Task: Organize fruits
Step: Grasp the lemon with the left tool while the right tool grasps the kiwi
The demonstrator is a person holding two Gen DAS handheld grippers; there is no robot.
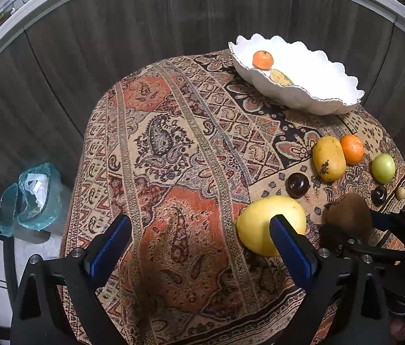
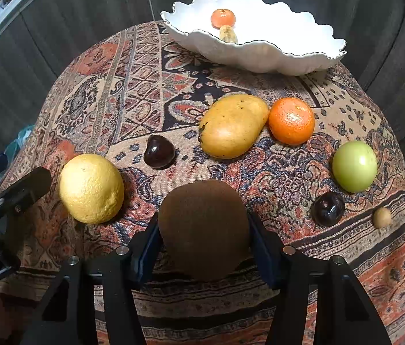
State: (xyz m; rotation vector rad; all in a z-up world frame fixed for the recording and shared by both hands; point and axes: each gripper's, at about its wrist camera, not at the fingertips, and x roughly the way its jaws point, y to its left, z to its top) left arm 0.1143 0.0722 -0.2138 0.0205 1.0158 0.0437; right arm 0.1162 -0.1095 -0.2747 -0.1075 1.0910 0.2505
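Paisley-woven cloth (image 2: 288,172) covers my table; at its far edge sits a scalloped white bowl (image 2: 274,57) holding a mandarin (image 2: 223,17) and a small yellowish fruit (image 2: 228,34). My left gripper (image 1: 199,244) hangs wide apart, empty, near the pebbly lemon (image 2: 91,188). My right gripper (image 2: 204,247) clamps the fuzzy brown kiwi (image 2: 204,227) on the cloth.
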